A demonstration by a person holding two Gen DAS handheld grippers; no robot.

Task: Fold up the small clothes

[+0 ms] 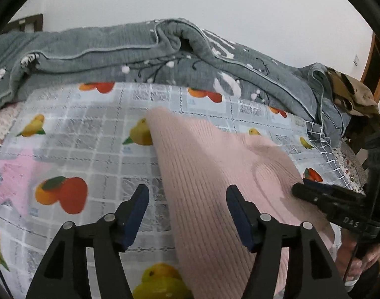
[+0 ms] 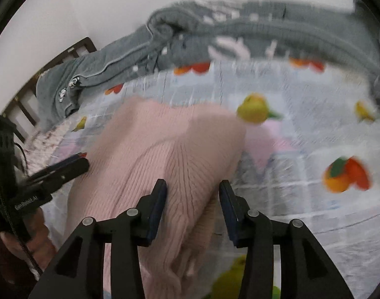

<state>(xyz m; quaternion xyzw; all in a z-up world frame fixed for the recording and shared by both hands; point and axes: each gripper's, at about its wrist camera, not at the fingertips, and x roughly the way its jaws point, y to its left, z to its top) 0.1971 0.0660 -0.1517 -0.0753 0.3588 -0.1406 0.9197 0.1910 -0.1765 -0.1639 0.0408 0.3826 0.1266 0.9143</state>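
A pink ribbed knit garment (image 1: 209,174) lies on a fruit-printed sheet (image 1: 90,134). My left gripper (image 1: 187,194) is open over the garment's left edge, one finger on the sheet side, one over the knit. The right gripper shows in the left wrist view (image 1: 299,186) at the garment's right edge, seen side-on. In the blurred right wrist view my right gripper (image 2: 192,186) is open just above the same pink garment (image 2: 165,149), holding nothing. The left gripper shows there (image 2: 82,160) at the garment's left side.
A rumpled grey blanket (image 1: 165,49) runs along the back of the bed, also in the right wrist view (image 2: 214,30). A camouflage cloth (image 1: 354,92) lies at the far right. A dark wooden headboard (image 2: 73,49) stands at the left. A white wall is behind.
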